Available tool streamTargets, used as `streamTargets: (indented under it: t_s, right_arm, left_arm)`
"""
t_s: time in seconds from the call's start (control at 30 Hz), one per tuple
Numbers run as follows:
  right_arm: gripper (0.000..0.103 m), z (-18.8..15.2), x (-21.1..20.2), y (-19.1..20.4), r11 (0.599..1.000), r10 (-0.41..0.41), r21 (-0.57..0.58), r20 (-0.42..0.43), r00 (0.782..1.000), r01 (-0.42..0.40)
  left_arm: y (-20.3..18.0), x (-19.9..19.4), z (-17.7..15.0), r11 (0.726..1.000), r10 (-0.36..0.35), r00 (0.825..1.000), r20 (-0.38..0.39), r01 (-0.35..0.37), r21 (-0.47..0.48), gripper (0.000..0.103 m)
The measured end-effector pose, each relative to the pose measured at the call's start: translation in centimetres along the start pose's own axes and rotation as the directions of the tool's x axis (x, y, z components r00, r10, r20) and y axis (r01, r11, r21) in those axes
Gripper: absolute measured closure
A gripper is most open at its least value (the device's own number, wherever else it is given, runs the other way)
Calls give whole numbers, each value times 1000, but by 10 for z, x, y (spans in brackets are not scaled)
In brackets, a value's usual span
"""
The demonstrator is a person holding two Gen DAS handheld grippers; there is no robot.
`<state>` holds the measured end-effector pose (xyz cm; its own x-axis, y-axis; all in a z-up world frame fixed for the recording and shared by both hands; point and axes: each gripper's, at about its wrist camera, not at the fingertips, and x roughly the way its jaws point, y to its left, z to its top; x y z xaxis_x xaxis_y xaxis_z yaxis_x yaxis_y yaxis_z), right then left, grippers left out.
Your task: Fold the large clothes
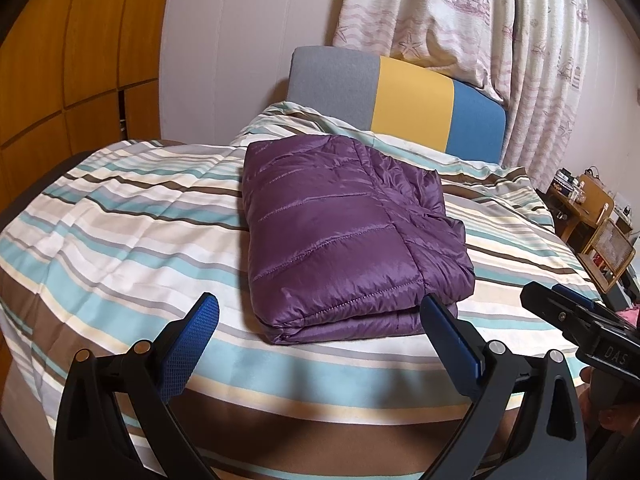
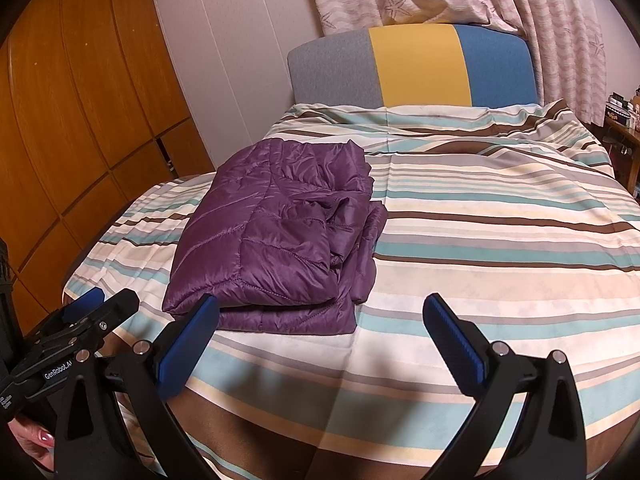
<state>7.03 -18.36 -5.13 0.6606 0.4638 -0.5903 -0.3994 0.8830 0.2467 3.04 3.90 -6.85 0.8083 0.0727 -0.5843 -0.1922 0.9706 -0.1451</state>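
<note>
Item: one purple quilted jacket (image 1: pixel 344 236), folded into a compact rectangular bundle, lying on the striped bedcover (image 1: pixel 120 216) toward the foot of the bed, somewhat left of centre as the right wrist view shows it. Layers are stacked flat with the stitched hem at the near edge; along the right side looser folds and what looks like a tucked sleeve bulge out, so that edge is less tidy than the left one. Judged from this lie, the folding is done or nearly so, and the bundle sits where both tools can reach it from the near edge. Grippers: two. Left gripper (image 1: pixel 320 320), fingers spread wide, holding nothing, hovering just short of the jacket's near edge with the bundle framed between its blue pads (image 1: pixel 192 344). Right gripper (image 2: pixel 320 320), likewise spread and empty, set further right, its left finger overlapping the jacket's near corner in view; contact cannot be told. Each shows at the edge of the other's view. Background, one each: tricolour headboard (image 2: pixel 416 64) in grey, yellow and blue; patterned curtain (image 1: pixel 460 12); wooden wardrobe (image 2: pixel 72 92).
</note>
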Motion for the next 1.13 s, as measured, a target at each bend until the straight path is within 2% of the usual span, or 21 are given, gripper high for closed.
streamTargets:
  t_s: [0.53, 0.8, 1.03, 1.13]
  right_arm:
    - [2, -2, 1, 0, 1000, 2, -4, -9, 1000, -2]
    - [2, -3, 5, -3, 1000, 4, 10, -21, 1000, -4]
    - [2, -5, 15, -12, 1000, -7, 25, -41, 999, 8]
    - [2, -4, 25, -28, 997, -41, 58, -62, 997, 44]
  left_arm:
    - [0, 3, -1, 1000, -17, 1000, -26, 17, -6, 3]
    - [-3, 5, -2, 999, 29, 999, -27, -29, 19, 3]
    - [8, 22, -2, 1000, 10, 996, -88, -12, -26, 3]
    - [18, 33, 1, 998, 38, 993, -112, -43, -42, 3]
